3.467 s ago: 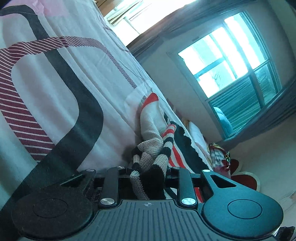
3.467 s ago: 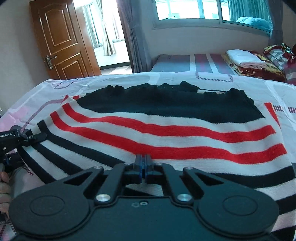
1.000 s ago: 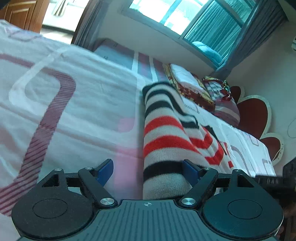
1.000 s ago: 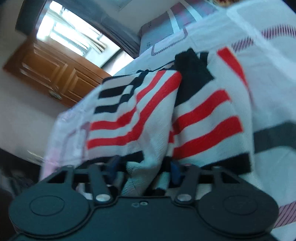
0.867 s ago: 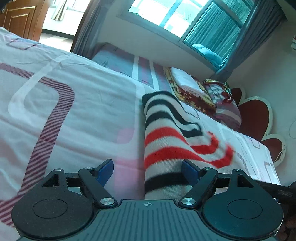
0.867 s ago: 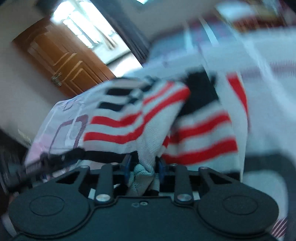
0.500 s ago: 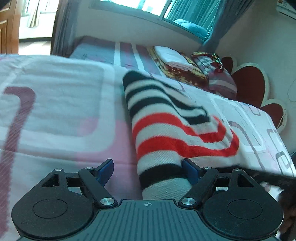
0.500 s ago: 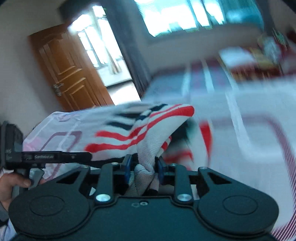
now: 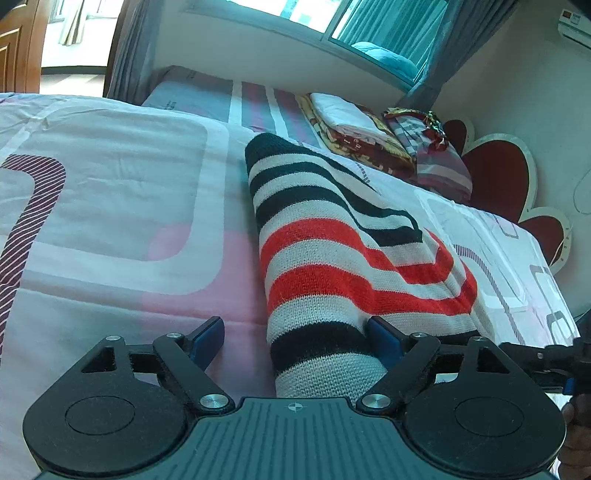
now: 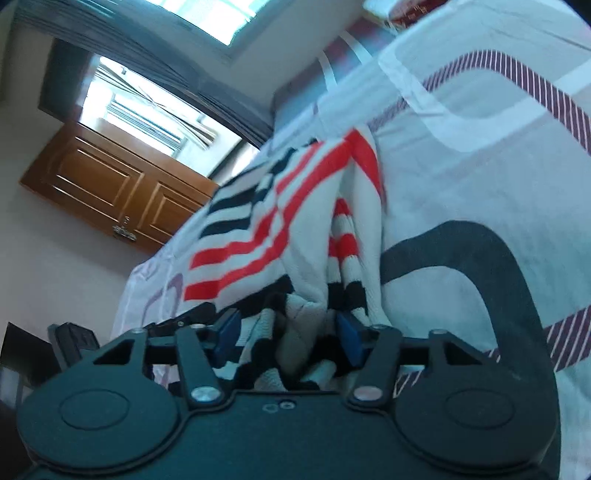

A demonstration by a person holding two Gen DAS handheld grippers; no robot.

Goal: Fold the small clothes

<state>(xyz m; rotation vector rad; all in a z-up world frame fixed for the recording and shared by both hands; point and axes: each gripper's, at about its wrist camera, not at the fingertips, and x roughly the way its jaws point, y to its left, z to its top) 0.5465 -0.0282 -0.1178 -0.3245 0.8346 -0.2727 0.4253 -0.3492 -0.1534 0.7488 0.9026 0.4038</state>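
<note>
Sweater (image 9: 332,258): long axis runs away from left gripper (image 9: 293,334), jaws released, astride near end; right gripper (image 10: 286,334) jaws released around bunched edge.

Light source: daylight pours in from the window (image 9: 354,22) above the bed; the panes are blown out to white.
Brightness: bright room with a cool teal cast, the bedspread (image 9: 110,177) below the window evenly lit.
Shadows: soft only, a faint one beside the striped sweater (image 9: 332,251).
Left wrist sharpness: crisp, with the knit texture readable.
Right wrist sharpness: motion blur smears the sweater's stripes (image 10: 280,221) and the door (image 10: 110,188).
Distortion: fisheye bends the window frame, and the corners go dark.
</note>
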